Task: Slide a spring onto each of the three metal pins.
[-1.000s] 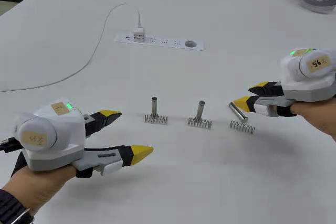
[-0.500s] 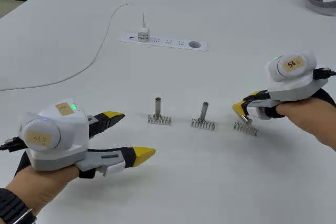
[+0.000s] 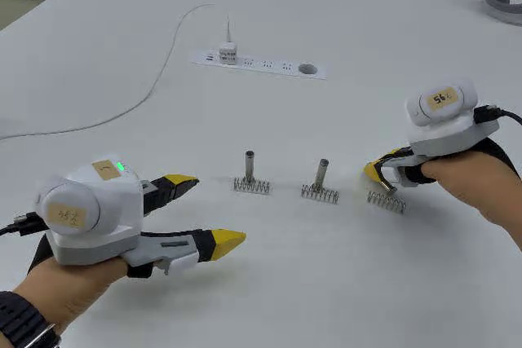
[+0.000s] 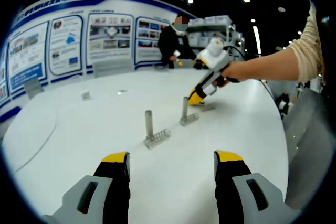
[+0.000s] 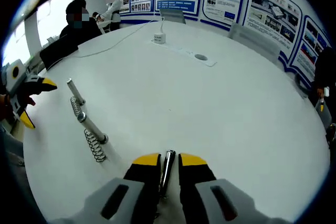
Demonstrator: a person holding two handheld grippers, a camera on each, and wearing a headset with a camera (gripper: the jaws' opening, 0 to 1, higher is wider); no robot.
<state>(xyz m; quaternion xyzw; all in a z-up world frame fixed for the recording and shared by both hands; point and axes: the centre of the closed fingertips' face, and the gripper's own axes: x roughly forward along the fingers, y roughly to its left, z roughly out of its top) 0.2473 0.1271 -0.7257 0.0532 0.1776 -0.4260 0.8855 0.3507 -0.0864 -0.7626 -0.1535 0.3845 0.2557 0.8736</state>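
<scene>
The right gripper (image 3: 379,175) has come down within the last second and closed on the third pin (image 5: 167,167), so it can be threaded into the right spring (image 3: 387,201) just beside it. The left gripper (image 3: 214,209) hovers wide open and empty. Three springs lie on the table (image 3: 367,283). Of three pins, the left pin (image 3: 249,165) and middle pin (image 3: 322,174) stand upright.

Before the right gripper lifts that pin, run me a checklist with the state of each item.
1. Pin held by the right gripper: ok, a jaw sits close on each side.
2. Grip firm enough to lift: cannot tell.
3. Right spring reachable: ok, it lies flat on the table beside that gripper.
4. Left gripper free to fetch it: ok, jaws wide apart, holding nothing.
5. Left pin and middle pin standing: ok, both upright.
6. Springs threaded: not ok, left spring and middle spring lie at the pins' feet.
</scene>
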